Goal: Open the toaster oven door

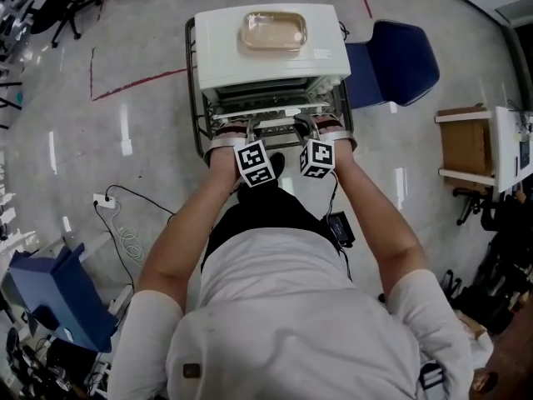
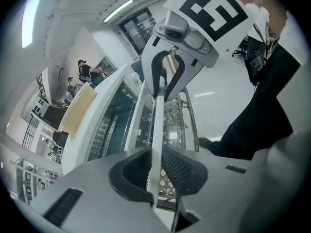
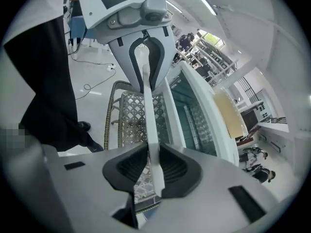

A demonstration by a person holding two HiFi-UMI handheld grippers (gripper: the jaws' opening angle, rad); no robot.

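Grey floor (image 1: 125, 107) underneath; we have left claw (image 2: 156, 164) and right claw (image 3: 154, 165) both clamped on toaster oven (image 1: 266, 57) door handle (image 3: 147, 106).

The oven (image 1: 266, 61) and its handle (image 3: 147, 115) are white, the tray (image 1: 273, 30) on top tan, the chair (image 1: 400, 61) blue, the floor (image 1: 67, 140) grey with a red line (image 1: 137, 84) (the left gripper (image 2: 155, 154) and right gripper (image 3: 151, 152) are grey, black-padded, with cubes (image 1: 256, 163) in black-and-white squares).
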